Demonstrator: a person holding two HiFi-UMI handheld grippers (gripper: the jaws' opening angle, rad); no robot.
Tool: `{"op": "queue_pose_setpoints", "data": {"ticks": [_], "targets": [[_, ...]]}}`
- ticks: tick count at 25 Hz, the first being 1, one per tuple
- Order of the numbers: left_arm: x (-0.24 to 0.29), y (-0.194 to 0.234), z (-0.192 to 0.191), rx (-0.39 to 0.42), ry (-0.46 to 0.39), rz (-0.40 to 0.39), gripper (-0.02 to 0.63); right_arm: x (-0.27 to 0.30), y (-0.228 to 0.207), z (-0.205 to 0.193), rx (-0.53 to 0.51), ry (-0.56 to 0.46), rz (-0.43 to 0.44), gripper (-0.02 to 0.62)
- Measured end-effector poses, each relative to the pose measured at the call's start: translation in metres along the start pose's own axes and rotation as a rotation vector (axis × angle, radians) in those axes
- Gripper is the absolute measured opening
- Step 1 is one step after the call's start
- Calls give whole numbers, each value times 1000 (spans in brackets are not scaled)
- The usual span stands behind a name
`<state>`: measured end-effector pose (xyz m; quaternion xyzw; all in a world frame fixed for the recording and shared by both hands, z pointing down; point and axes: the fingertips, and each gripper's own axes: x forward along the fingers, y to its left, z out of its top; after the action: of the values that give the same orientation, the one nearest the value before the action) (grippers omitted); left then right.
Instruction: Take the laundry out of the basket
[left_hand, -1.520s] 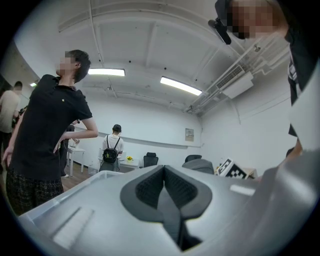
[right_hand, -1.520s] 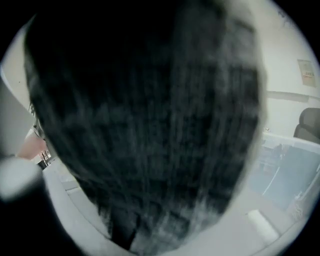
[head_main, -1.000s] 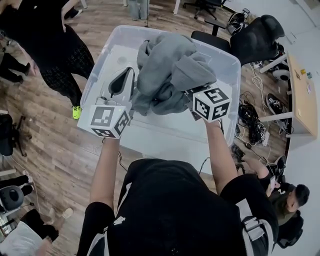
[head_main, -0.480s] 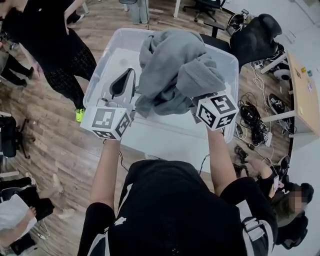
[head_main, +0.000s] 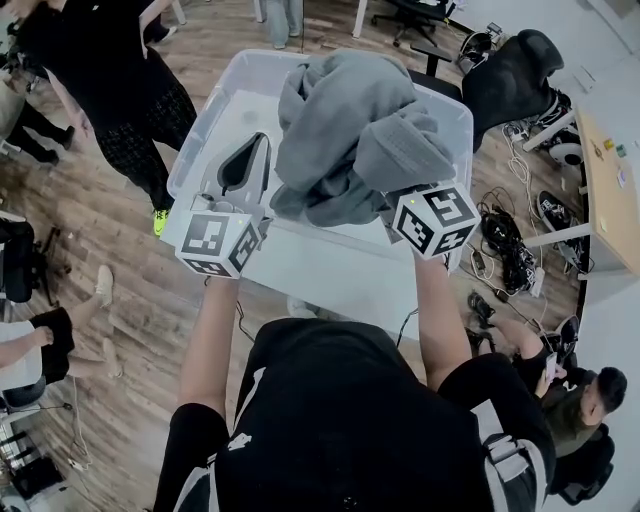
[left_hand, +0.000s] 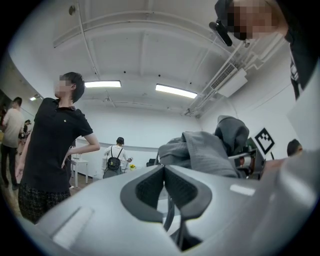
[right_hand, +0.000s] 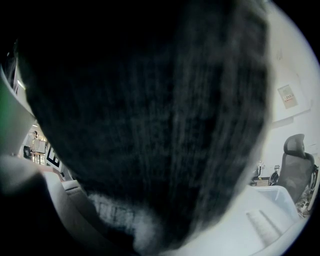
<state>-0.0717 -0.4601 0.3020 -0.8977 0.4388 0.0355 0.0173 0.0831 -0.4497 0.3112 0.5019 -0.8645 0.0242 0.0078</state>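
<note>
The fingers of the right gripper (head_main: 396, 208) are clenched on the grey garment (head_main: 350, 125), which hangs bunched above the clear basket (head_main: 222, 98) at upper middle. The left gripper (left_hand: 164, 168) has its fingers pressed together, empty, over the basket's left side.

No legible words, numbers or brand names in any view.

- Left marker cube (head_main: 215, 243), lower left of centre in the head view: black-and-white square code patterns, no letters.
- Right marker cube (head_main: 435, 220), right of centre: same kind of pattern. One face also shows at the right edge of the left gripper view.
- Wall sign (right_hand: 287, 96), upper right of the right gripper view: white with red, print too small to read.
- Small white shirt logo (head_main: 238, 441), bottom of the head view: unreadable.
</note>
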Motion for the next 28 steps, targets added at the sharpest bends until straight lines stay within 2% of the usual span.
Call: {"op": "queue_pose_setpoints", "data": {"ticks": [14, 28], "targets": [[-33, -50, 6, 6, -27, 11, 8, -62, 9, 14, -8, -81, -8, 195], [-73, -108, 24, 46, -45, 50, 8, -127, 17, 30, -10, -140, 26, 195]]}}
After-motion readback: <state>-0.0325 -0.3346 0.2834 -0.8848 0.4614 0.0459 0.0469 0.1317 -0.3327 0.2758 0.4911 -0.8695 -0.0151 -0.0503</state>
